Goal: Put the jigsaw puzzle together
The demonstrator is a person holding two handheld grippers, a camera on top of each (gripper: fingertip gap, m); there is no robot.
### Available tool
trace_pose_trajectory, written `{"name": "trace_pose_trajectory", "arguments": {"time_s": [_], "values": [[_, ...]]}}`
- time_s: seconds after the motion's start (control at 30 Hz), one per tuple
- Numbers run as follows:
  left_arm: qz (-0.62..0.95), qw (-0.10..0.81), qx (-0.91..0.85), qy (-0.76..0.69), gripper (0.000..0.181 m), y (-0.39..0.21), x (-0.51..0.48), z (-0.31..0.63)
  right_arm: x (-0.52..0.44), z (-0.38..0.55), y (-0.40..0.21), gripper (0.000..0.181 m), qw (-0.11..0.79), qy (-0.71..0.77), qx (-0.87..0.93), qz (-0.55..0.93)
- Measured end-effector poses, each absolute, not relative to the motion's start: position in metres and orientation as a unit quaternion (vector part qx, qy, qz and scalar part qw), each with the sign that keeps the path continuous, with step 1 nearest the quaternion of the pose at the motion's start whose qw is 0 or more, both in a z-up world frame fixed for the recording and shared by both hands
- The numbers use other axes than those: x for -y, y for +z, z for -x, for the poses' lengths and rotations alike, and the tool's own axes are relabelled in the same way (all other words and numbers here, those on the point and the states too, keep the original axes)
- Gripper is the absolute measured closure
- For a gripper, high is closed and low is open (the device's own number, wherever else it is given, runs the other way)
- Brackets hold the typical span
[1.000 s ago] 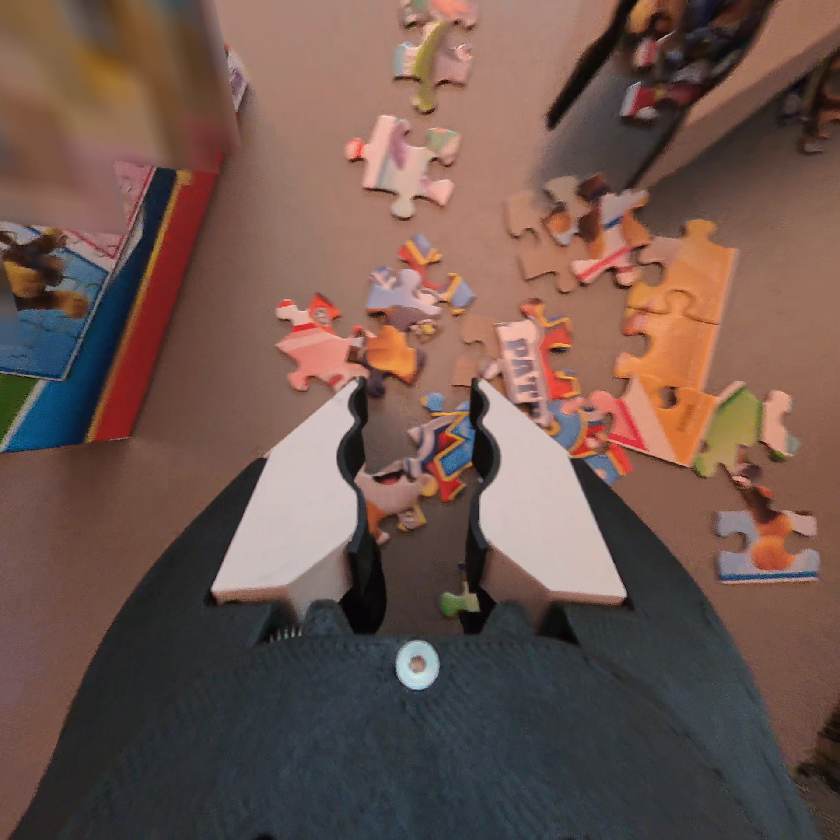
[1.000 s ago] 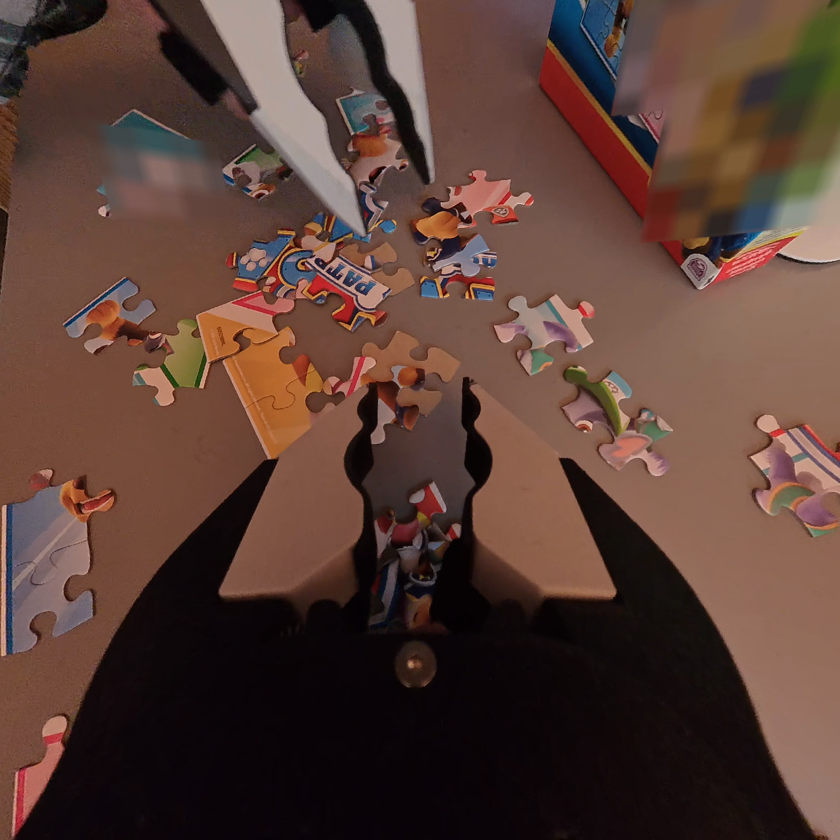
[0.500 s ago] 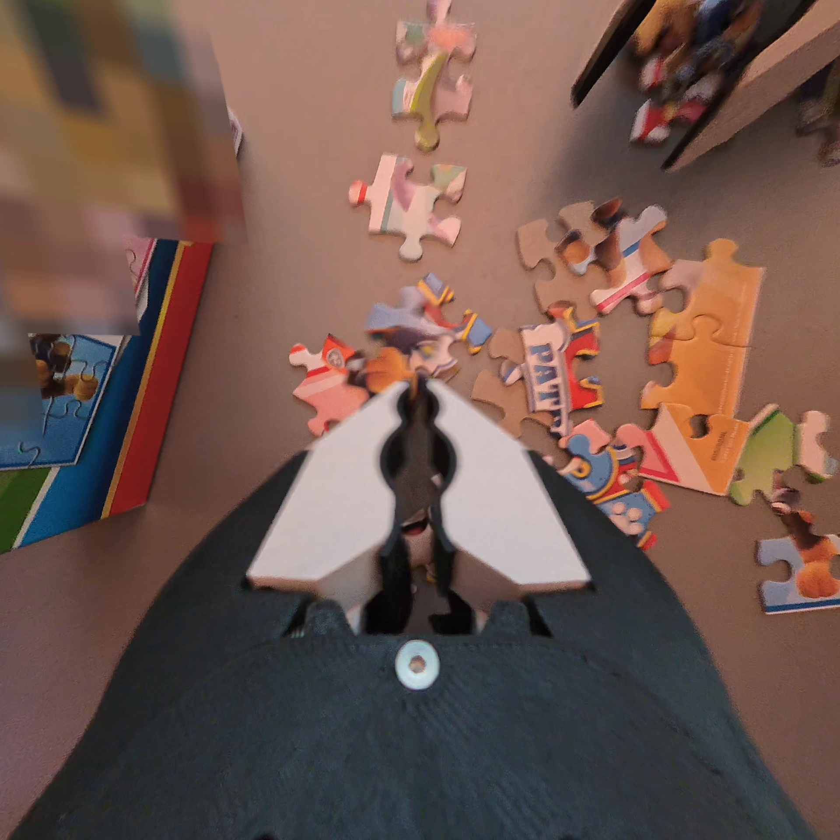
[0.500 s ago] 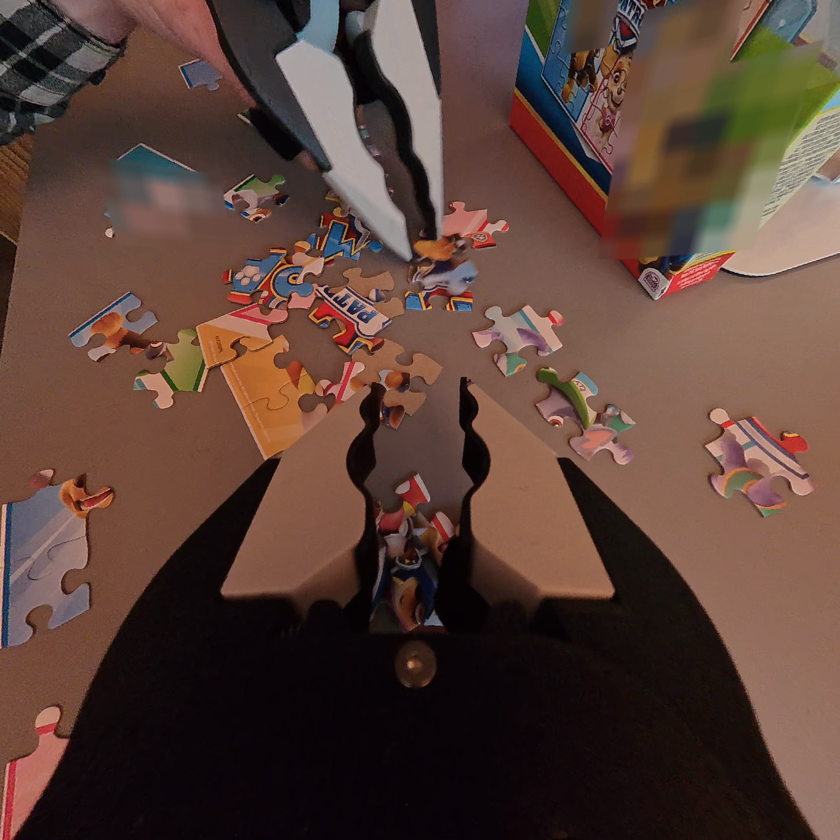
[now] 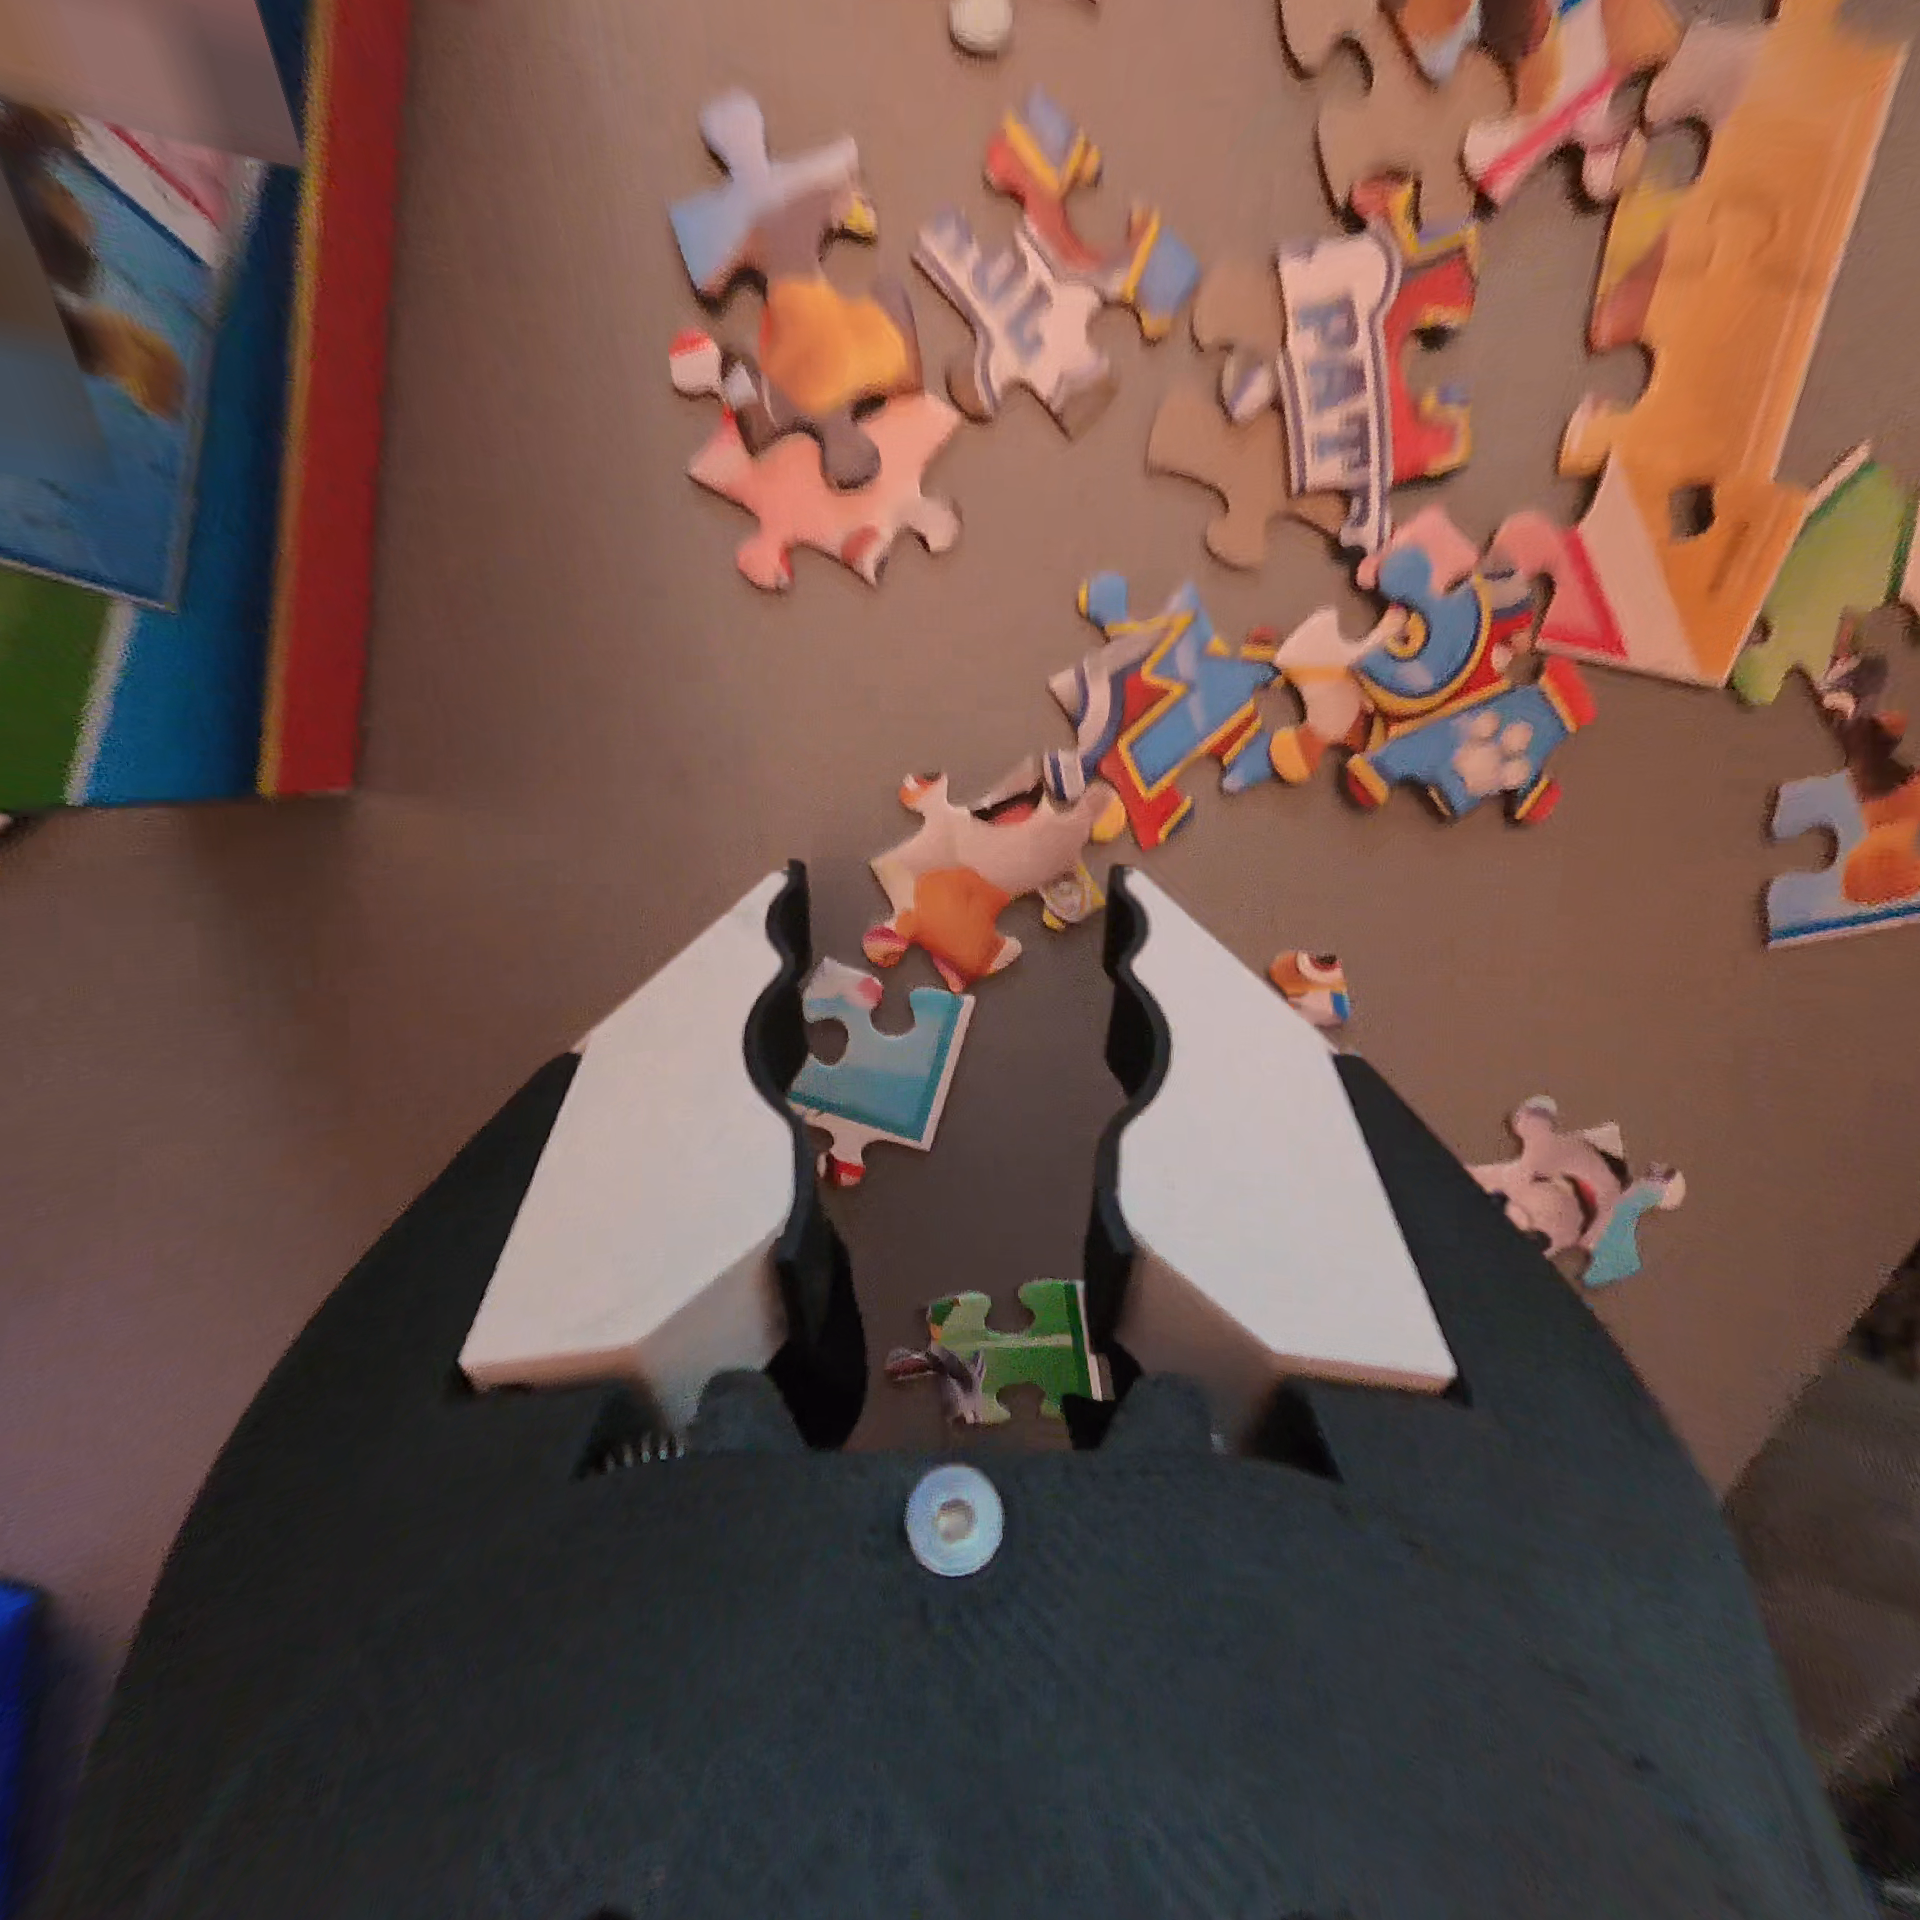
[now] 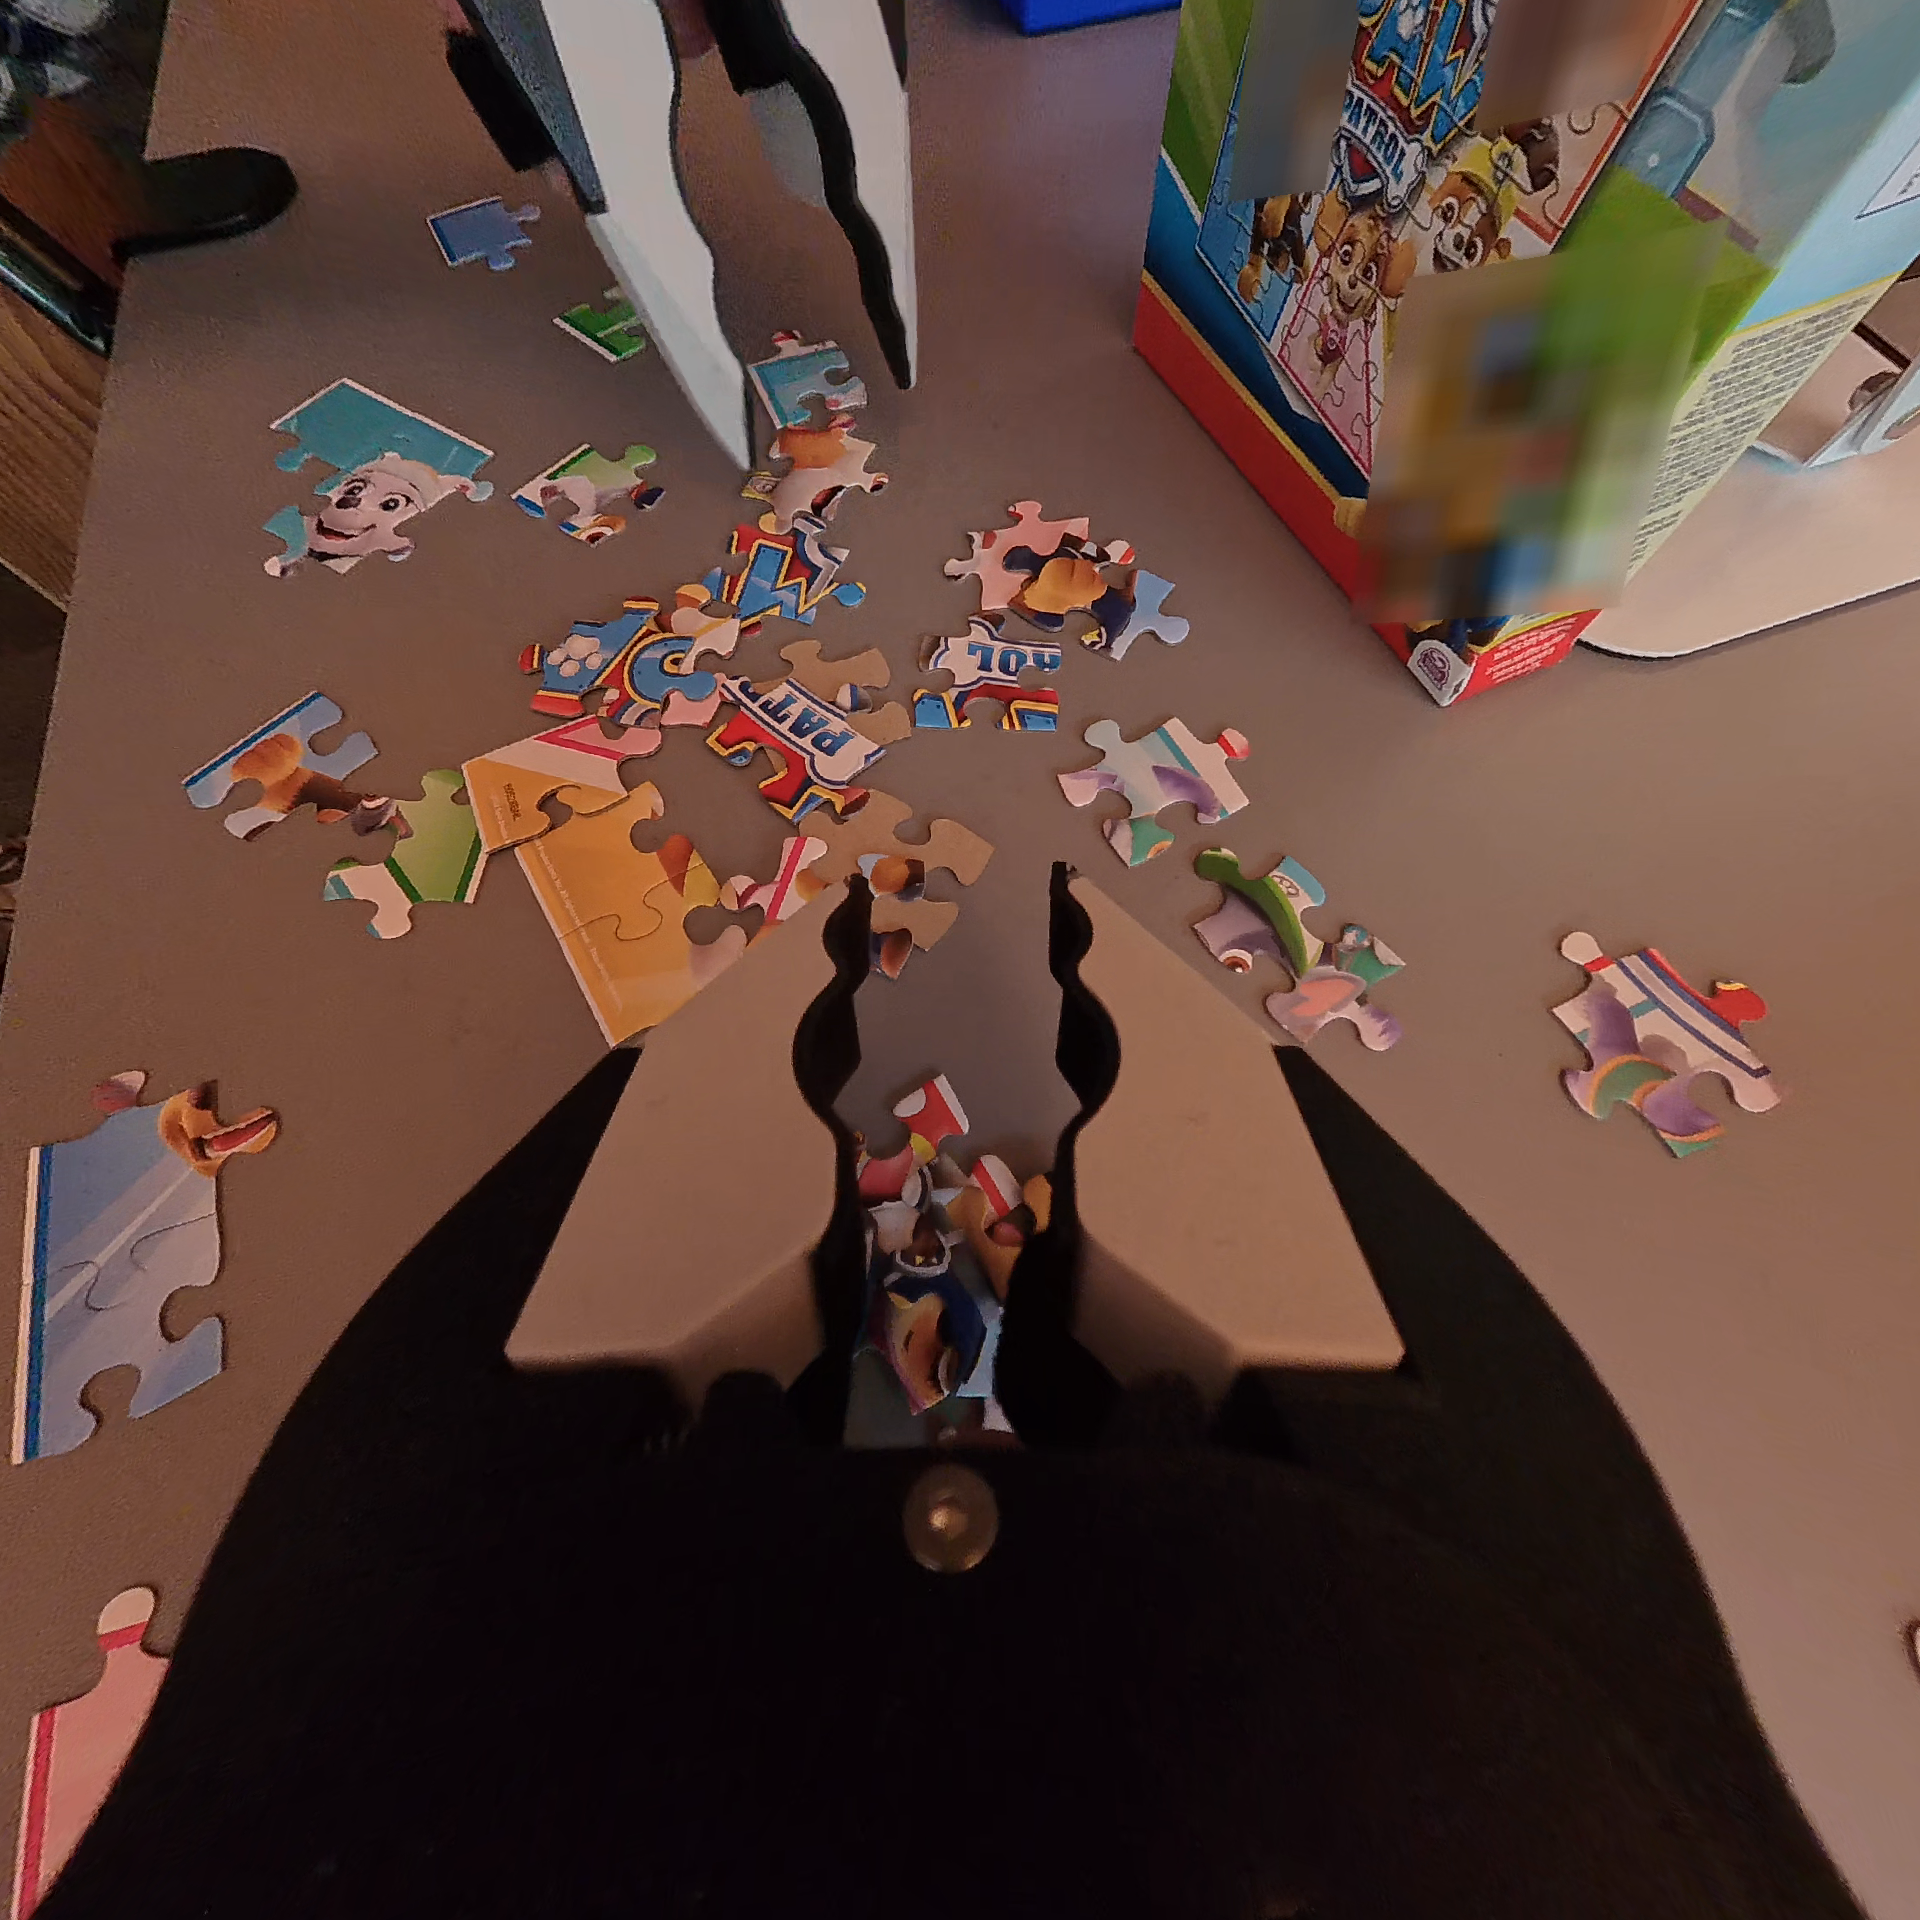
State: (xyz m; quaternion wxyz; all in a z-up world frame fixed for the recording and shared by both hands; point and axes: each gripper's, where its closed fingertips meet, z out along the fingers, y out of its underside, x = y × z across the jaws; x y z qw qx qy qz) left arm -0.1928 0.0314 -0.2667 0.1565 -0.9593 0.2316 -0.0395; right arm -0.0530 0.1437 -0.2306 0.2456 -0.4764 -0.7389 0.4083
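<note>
Left wrist view: the left gripper (image 5: 951, 894), black-bodied with white-faced fingers, is hovering over the grey-brown tabletop (image 5: 520, 935) with its jaws standing wide apart and gripping nothing. A teal-and-white cardboard puzzle piece (image 5: 888, 1070) is lying between the fingers, partly hidden behind the left one. A white-and-orange piece (image 5: 977, 873) is sitting just past the fingertips, and a green piece (image 5: 1013, 1351) is showing near the finger roots. Further loose pieces are lying scattered ahead, with a joined orange section (image 5: 1725, 343) cut off at the upper right. A red-and-blue cardboard puzzle box (image 5: 208, 468) is standing at the left, cropped by the frame. This whole view is blurring, so fine prints are hard to make out.

Right wrist view: the right gripper (image 6: 956, 883), black with pale fingers, is also hanging open and empty above the table. Several overlapping red, blue and white pieces (image 6: 935, 1226) are lying between its fingers, their edges partly hidden by the black pads. The left gripper (image 6: 826, 416) is pointing down at the far side, its tips flanking the teal piece (image 6: 800, 379). The joined orange section (image 6: 613, 894) is lying left of centre, partly covered by the near finger. The puzzle box (image 6: 1299, 343) is standing at the upper right, partly overlaid by mosaic patches. A joined pale-blue section (image 6: 114, 1257) is lying at the left edge.
</note>
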Motion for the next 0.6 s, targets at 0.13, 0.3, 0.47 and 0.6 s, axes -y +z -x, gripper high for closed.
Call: {"name": "trace_pose_trajectory", "arguments": {"time_s": [0.13, 0.3, 0.47, 0.6], "values": [[0.956, 0.154, -0.245, -0.049, 0.14, -0.277, -0.026, 0.191, -0.144, 0.053, -0.231, 0.148, 0.246, 0.409, 0.739, 0.476], [0.952, 0.175, -0.248, -0.04, 0.146, -0.276, -0.025, 0.19, -0.145, 0.053, -0.23, 0.148, 0.248, 0.411, 0.736, 0.478], [0.945, 0.21, -0.248, -0.036, 0.181, -0.276, -0.026, 0.184, -0.143, 0.053, -0.23, 0.148, 0.246, 0.412, 0.738, 0.475], [0.944, 0.209, -0.252, -0.045, 0.172, -0.275, -0.022, 0.179, -0.141, 0.053, -0.23, 0.148, 0.245, 0.415, 0.739, 0.47]]}}
